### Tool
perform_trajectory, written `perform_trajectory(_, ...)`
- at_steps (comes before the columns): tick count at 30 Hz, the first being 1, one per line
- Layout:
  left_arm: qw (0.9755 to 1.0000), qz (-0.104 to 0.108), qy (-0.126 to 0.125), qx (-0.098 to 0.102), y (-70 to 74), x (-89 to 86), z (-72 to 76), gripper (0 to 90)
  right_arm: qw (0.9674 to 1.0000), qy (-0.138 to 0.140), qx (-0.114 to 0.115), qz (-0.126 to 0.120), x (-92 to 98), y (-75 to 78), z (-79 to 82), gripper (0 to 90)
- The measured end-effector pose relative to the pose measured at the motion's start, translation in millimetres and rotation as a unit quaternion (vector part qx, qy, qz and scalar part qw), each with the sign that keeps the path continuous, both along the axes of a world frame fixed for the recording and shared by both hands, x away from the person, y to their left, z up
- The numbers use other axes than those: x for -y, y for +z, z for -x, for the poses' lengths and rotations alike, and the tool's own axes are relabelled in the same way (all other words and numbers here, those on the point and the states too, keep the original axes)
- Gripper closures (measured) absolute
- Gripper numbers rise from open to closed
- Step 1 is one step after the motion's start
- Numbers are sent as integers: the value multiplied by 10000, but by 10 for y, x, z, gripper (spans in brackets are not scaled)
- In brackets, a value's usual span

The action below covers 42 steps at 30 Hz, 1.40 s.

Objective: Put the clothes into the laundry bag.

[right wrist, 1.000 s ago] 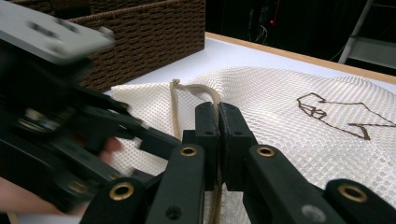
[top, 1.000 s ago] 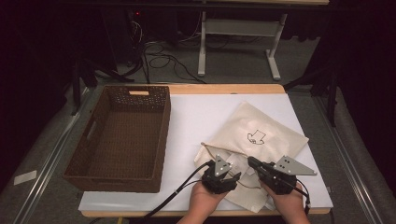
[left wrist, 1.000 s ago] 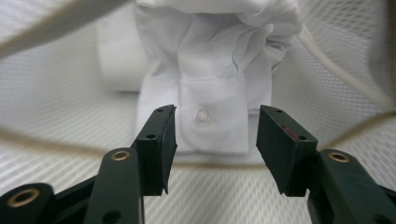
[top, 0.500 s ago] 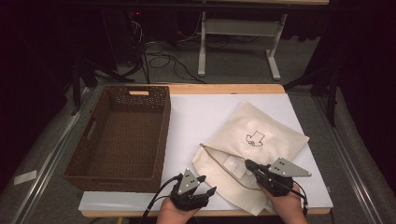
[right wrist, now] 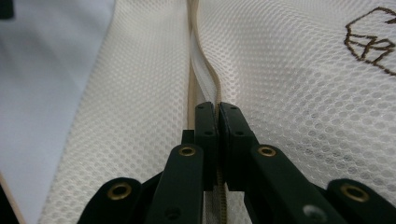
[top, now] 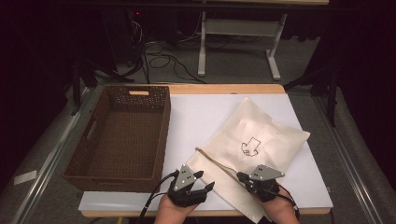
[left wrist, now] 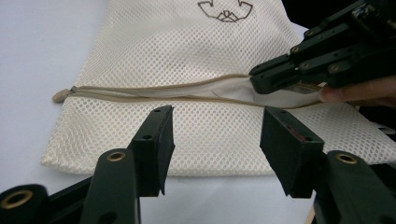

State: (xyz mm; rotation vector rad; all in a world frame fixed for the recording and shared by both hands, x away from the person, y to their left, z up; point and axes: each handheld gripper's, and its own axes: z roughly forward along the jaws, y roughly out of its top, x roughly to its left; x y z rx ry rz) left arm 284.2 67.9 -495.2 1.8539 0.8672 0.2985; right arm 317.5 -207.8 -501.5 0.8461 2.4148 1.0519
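Note:
A cream mesh bag point(top: 261, 140) with a dark line logo lies on the white table sheet point(top: 201, 116) at the right. A tan drawstring point(left wrist: 159, 91) runs along the bag's near edge. My right gripper point(top: 242, 177) is shut on that drawstring at the bag's front part; the cord passes between the closed jaws of the right gripper point(right wrist: 217, 109). The same right gripper point(left wrist: 280, 74) shows pinching the cord in the left gripper view. My left gripper point(top: 205, 179) stands open just left of the bag, near the table's front edge. Nothing lies between the jaws of the left gripper point(left wrist: 215, 128).
A brown wicker basket point(top: 74, 168) stands empty on the left half of the table. The table's front edge runs just below both hands. A white desk frame point(top: 205, 42) and cables lie on the floor beyond the table.
My left gripper has drawn away leftward from the bag, toward the front edge. The right gripper has sunk a little onto the bag, still closed on the cord.

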Motion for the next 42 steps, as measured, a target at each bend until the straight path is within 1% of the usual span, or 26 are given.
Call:
perform_trajectory(2,10000,-8,-7,12,4,0,1,444,9998,-12,-94,170,-17,-38,-14,878)
perform_trajectory(3,10000,-3,-10,16,6,0,2,442,9997,24,-120,213,-18,-53,-24,877)
perform_trajectory(6,10000,1,5,27,6,3,3,440,9994,-31,-206,262,-23,-66,-33,875)
perform_trajectory(8,10000,-11,11,36,5,6,7,439,9993,-12,-199,324,-35,-78,-36,874)
perform_trajectory(9,10000,-16,7,36,9,5,10,438,9990,-18,-197,398,-39,-77,-35,874)
perform_trajectory(13,10000,21,16,48,21,3,15,439,9989,-46,-227,416,-37,-81,-47,875)
perform_trajectory(17,10000,63,51,55,32,-14,9,438,9982,-121,-249,536,-7,-83,-62,875)
perform_trajectory(18,9999,74,50,62,36,-21,9,438,9982,-143,-233,540,5,-85,-68,875)
perform_trajectory(20,9999,67,55,78,44,-30,10,436,9981,-190,-276,511,45,-83,-84,875)
perform_trajectory(22,9999,70,65,93,55,-41,11,436,9981,-222,-255,517,77,-82,-98,875)
perform_trajectory(24,9999,86,74,119,63,-47,13,435,9977,-296,-265,558,104,-74,-103,874)
perform_trajectory(25,9999,82,69,124,68,-51,14,434,9975,-328,-244,576,129,-72,-112,874)
perform_trajectory(26,9999,76,64,128,70,-52,15,434,9974,-380,-269,545,157,-72,-118,874)
perform_trajectory(27,9999,72,66,133,71,-51,16,433,9972,-397,-271,569,185,-67,-122,874)
perform_trajectory(33,9999,24,45,163,64,-25,10,430,9967,-536,-290,533,310,-58,-120,873)
perform_trajectory(35,9998,14,36,175,65,-15,6,424,9971,-518,-337,441,327,-55,-106,850)
perform_trajectory(37,9998,4,55,199,70,-9,2,418,9983,-412,-344,213,335,-29,-73,804)
perform_trajectory(39,9998,2,57,206,73,-6,-6,412,9989,-315,-354,-26,340,32,-29,752)
perform_trajectory(41,9997,9,78,216,75,-1,-16,404,9989,-229,-239,-318,338,119,39,694)
perform_trajectory(42,9997,0,89,225,77,1,-22,400,9988,-200,-217,-397,339,151,62,674)
